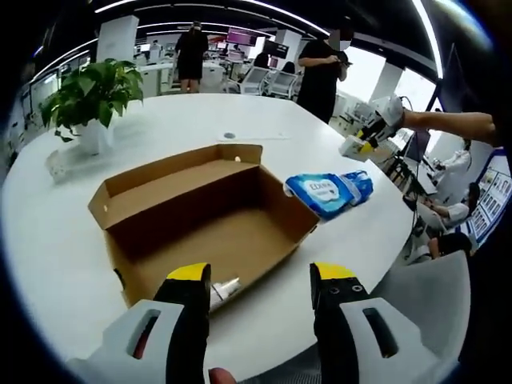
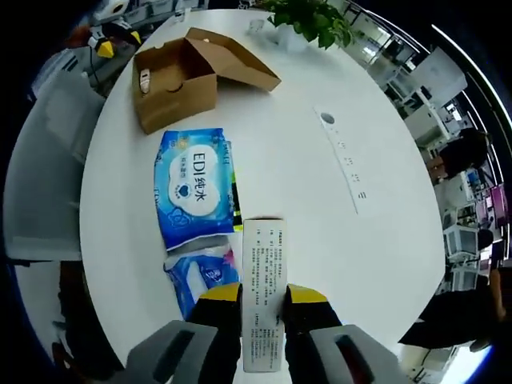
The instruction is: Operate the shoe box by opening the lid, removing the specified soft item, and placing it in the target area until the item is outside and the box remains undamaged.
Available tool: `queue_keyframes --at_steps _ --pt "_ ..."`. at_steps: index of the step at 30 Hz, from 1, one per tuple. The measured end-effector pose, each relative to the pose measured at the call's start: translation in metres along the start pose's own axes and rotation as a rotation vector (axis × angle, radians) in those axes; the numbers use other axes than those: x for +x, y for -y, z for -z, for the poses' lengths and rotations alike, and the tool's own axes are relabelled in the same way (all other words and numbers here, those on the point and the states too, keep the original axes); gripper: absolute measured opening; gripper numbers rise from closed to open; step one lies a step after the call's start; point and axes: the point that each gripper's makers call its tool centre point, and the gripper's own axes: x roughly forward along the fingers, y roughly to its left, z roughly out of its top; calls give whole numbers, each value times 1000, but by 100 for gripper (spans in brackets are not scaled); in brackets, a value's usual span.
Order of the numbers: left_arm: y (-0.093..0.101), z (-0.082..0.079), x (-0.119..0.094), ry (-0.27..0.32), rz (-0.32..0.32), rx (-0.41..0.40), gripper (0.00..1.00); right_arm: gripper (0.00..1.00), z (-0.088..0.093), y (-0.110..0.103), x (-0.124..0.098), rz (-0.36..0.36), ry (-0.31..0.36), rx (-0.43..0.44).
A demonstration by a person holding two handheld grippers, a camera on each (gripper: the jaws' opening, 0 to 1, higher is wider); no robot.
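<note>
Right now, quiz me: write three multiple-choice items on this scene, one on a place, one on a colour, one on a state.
1. Where does the blue wipes pack lie?
A. Inside the box
B. On the white table, beside the shoe box
C. On a chair

2. What colour is the shoe box?
A. Brown cardboard
B. Red
C. Black

3. How does the left gripper stand?
A. Shut on the box lid
B. Shut on the pack
C. Open, holding nothing

Answers:
1 B: the left gripper view shows the pack on the tabletop, just outside the box wall.
2 A: the walls, floor and lid are all plain brown card.
3 C: its yellow-tipped jaws stand wide apart with nothing between them.
</note>
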Motion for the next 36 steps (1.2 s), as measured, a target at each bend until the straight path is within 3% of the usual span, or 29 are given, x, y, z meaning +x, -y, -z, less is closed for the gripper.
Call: queue_keyframes --at_steps 16,26,36 --pt "-4 9 -4 -29 -19 -14 51 16 4 5 39 -10 -9 0" --pt "1 15 -1 -41 -19 -30 51 16 16 -5 62 -39 -26 -10" --pt "10 19 1 -41 -18 -41 51 16 15 -14 72 -74 -29 -67"
